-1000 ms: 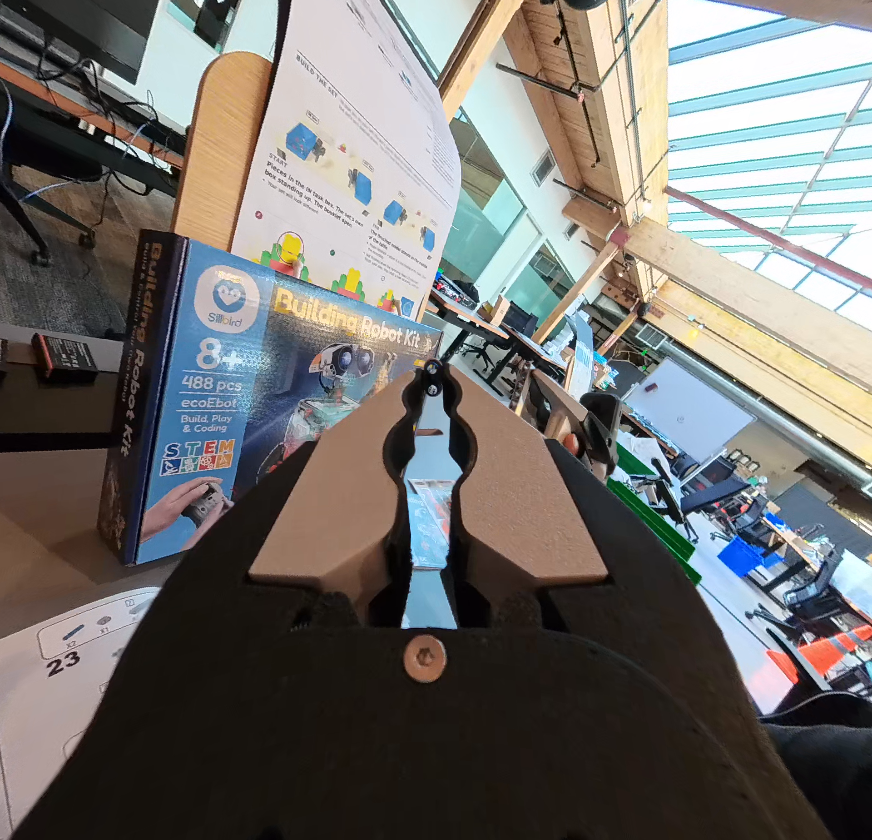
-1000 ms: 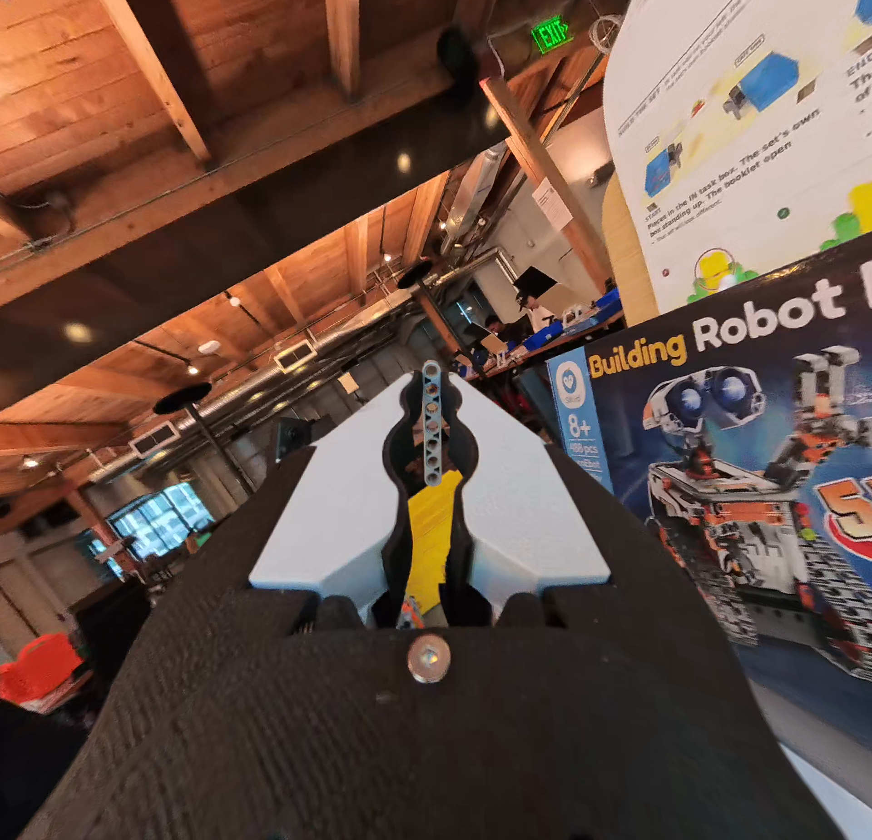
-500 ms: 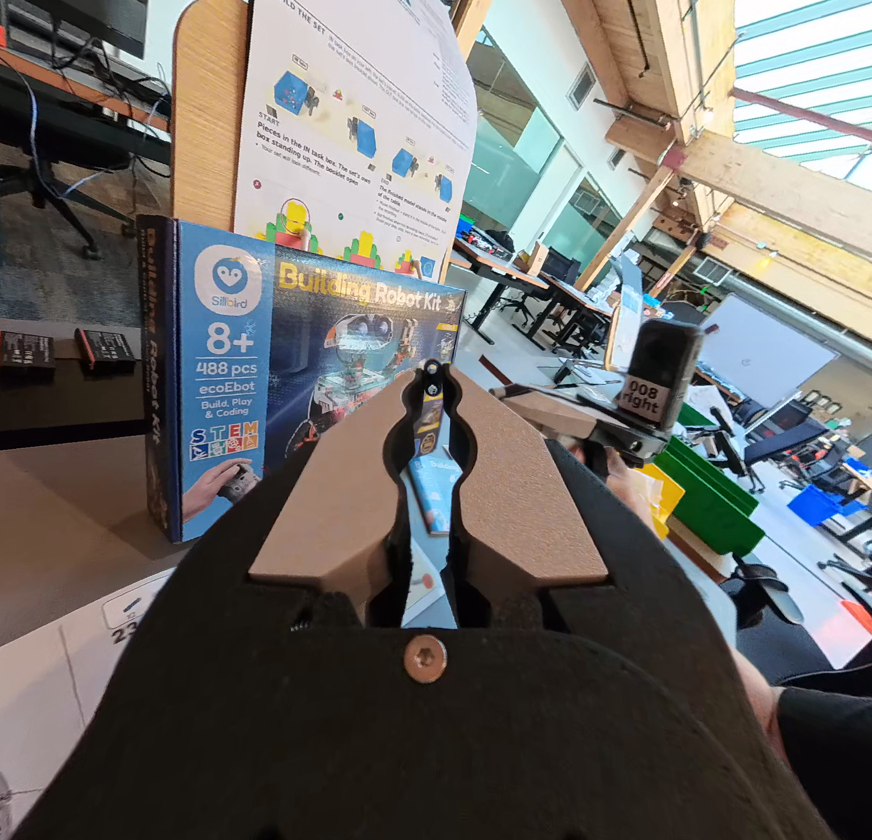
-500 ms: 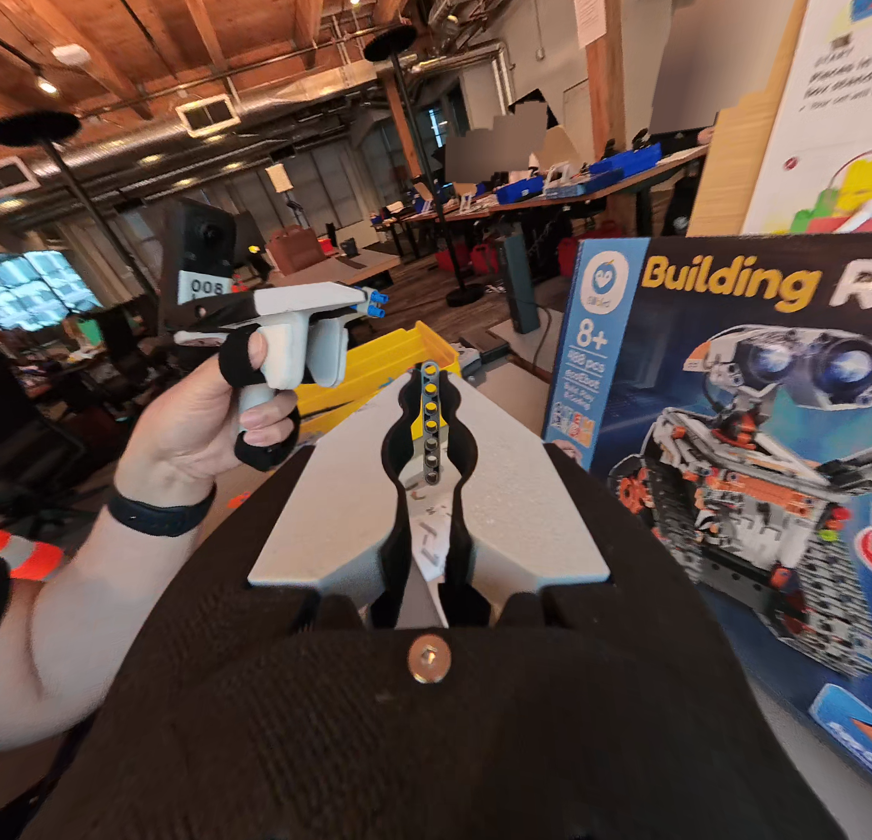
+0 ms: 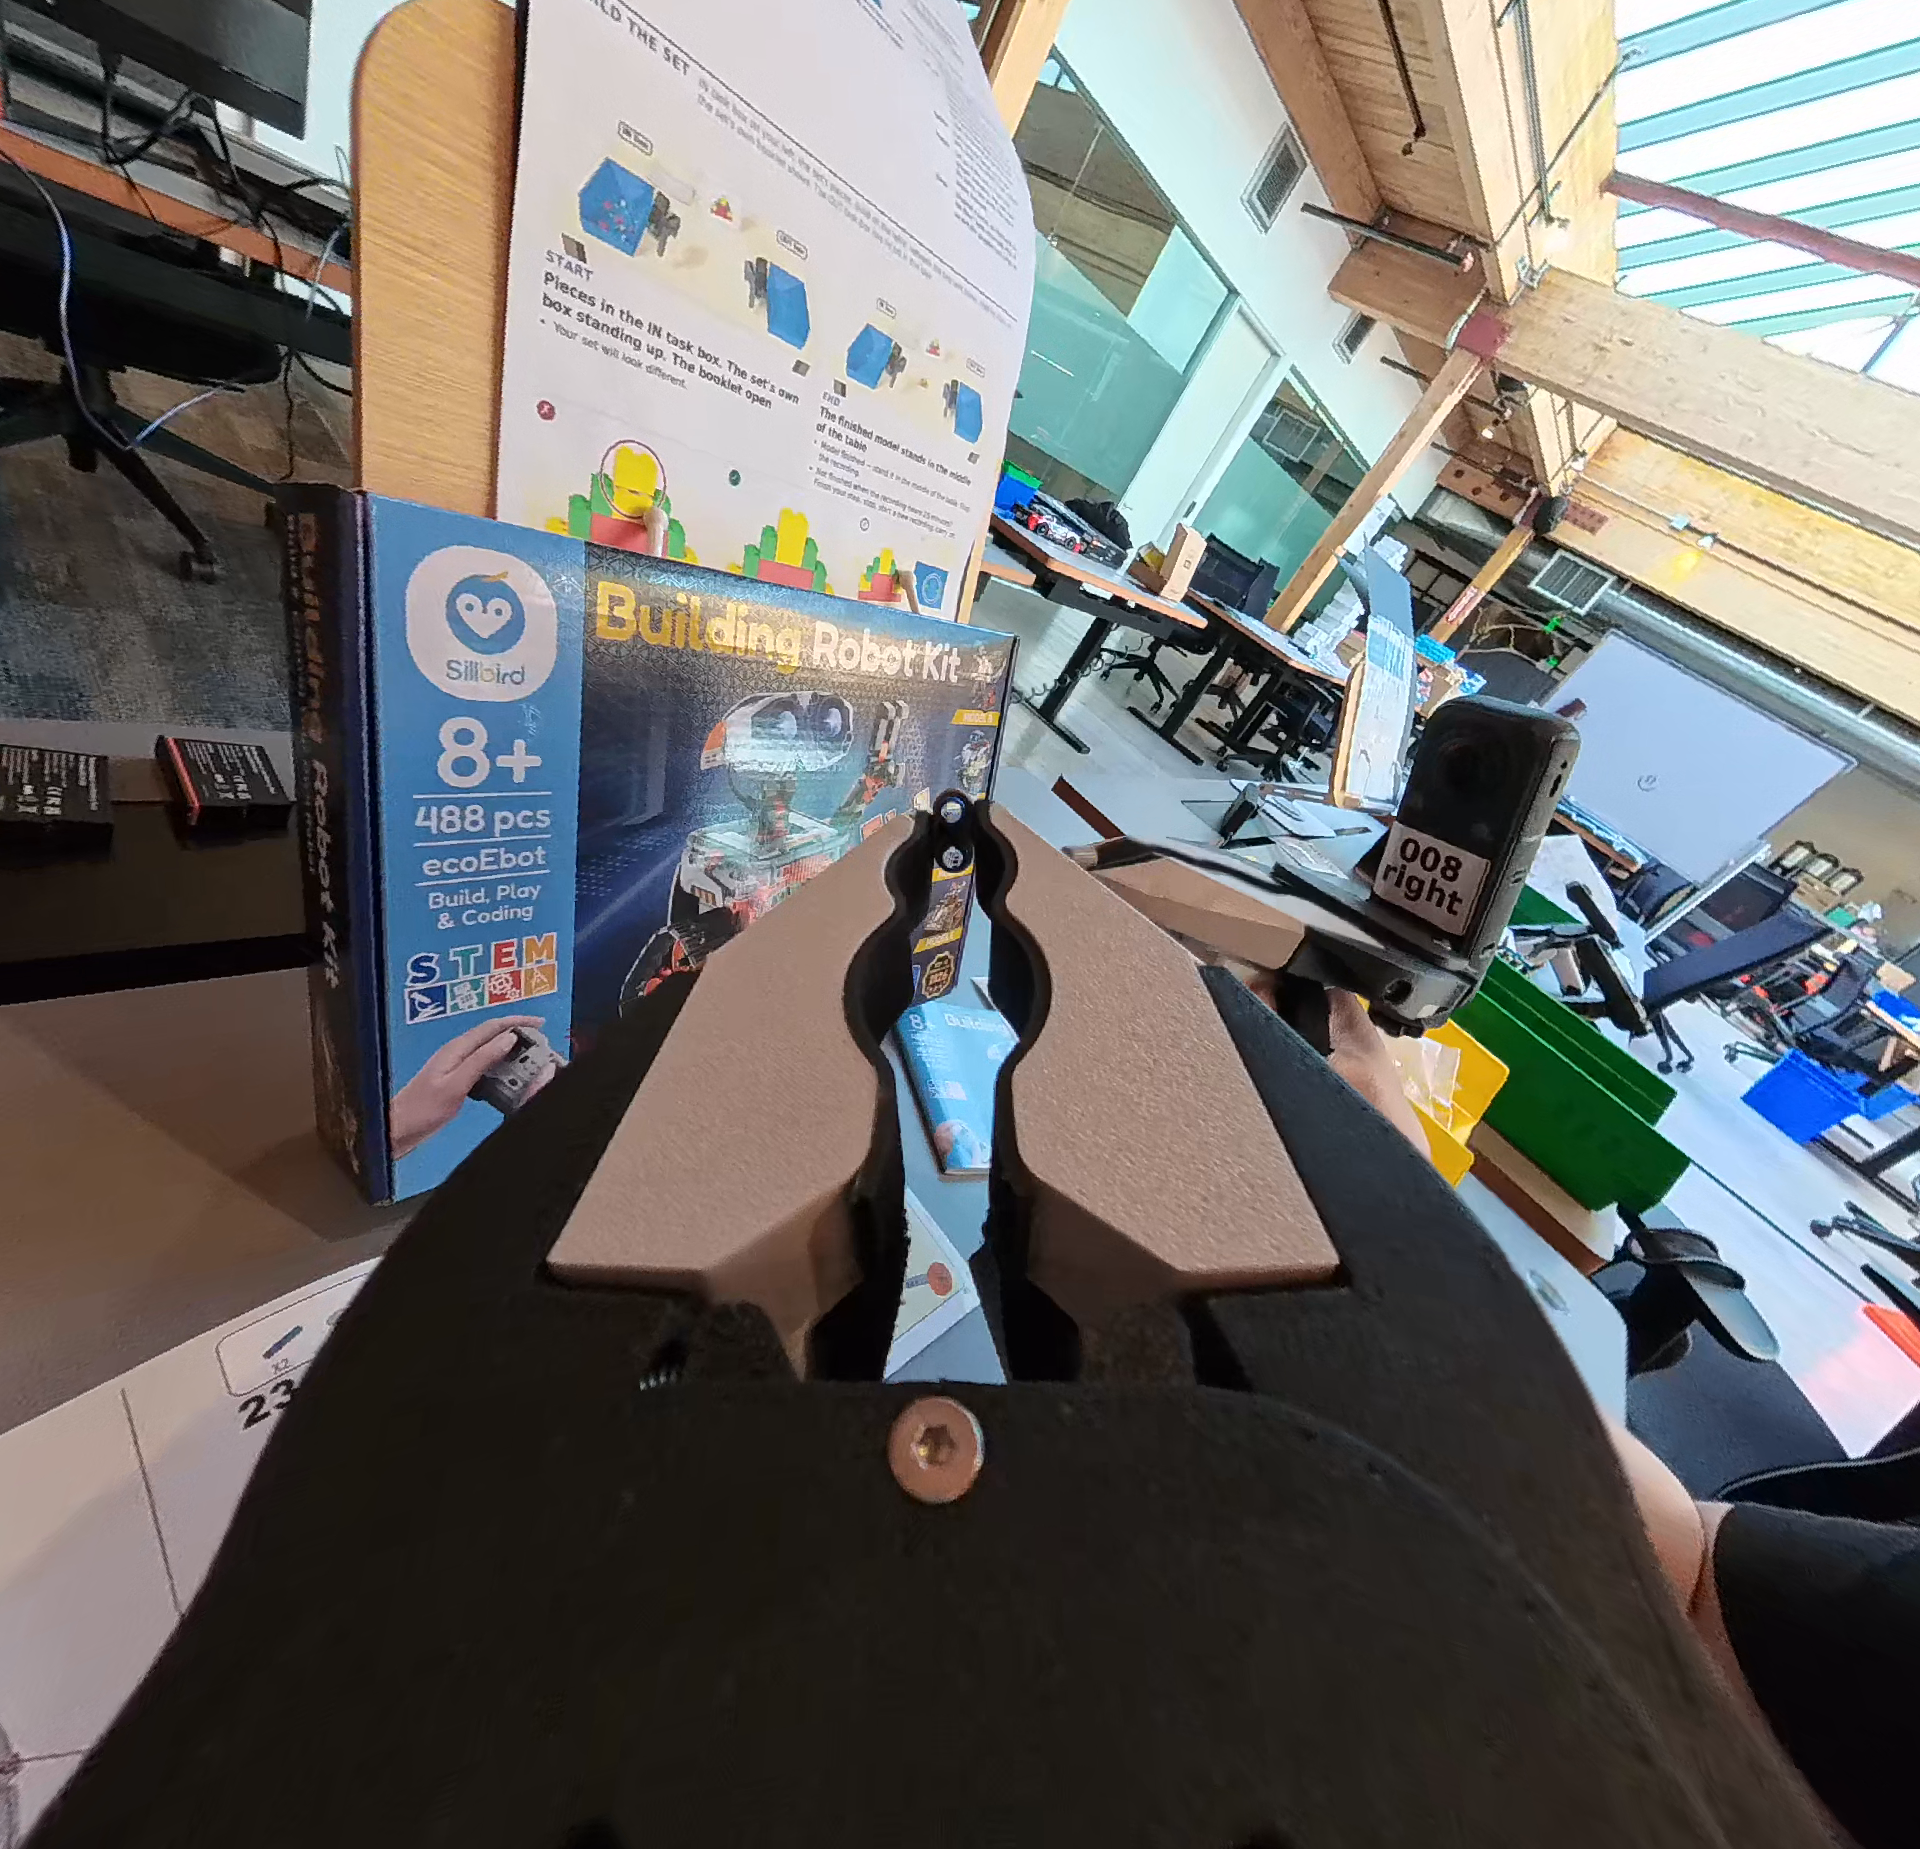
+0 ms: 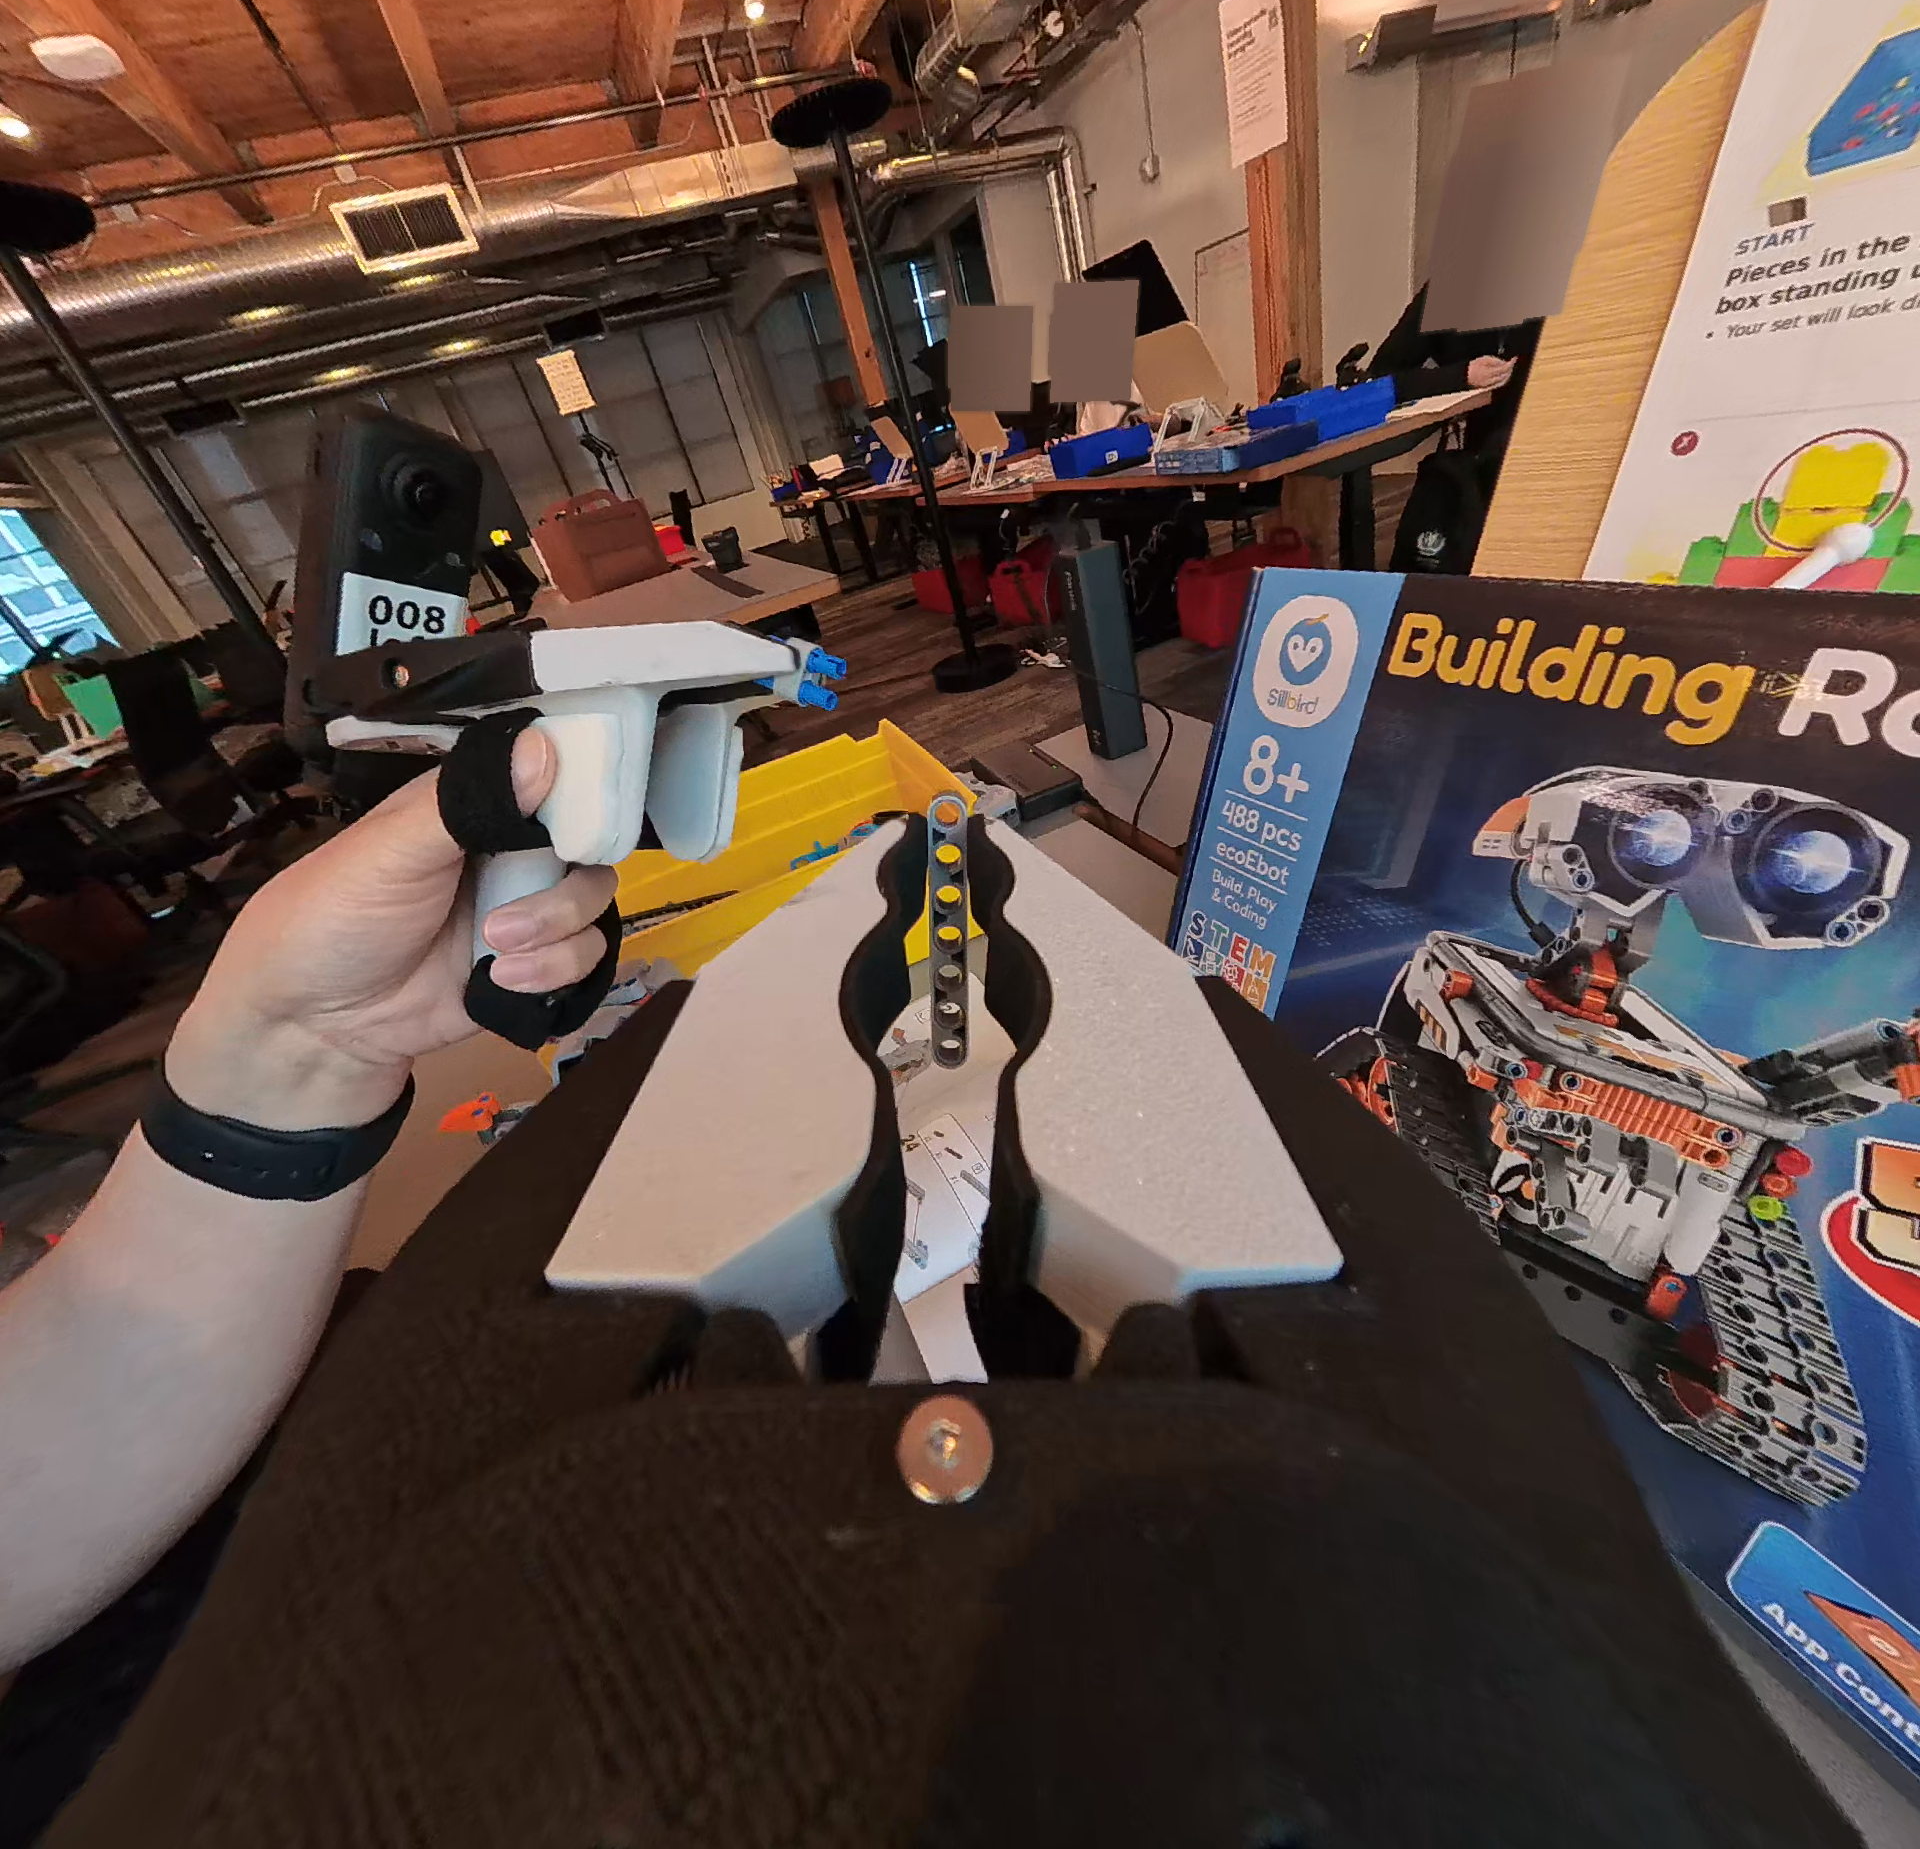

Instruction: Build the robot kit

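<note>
Grey holed beam (image 6: 948, 932) clamped in right hand-held gripper (image 6: 948, 843).

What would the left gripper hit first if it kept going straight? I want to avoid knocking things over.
Probably the upright blue kit box: the left gripper, shut on a small black piece, points at its right edge. Depth is unclear, so it might slip past.

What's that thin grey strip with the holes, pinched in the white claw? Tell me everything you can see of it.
It is a narrow grey beam, plastic by the look, with a single row of round holes along its length. It stands about upright, clamped between the black inner pads of the right gripper. Its top pokes just past the fingertips; its lower end hangs free in the gap between the fingers. Through the upper holes the yellow bin behind shows.
</note>
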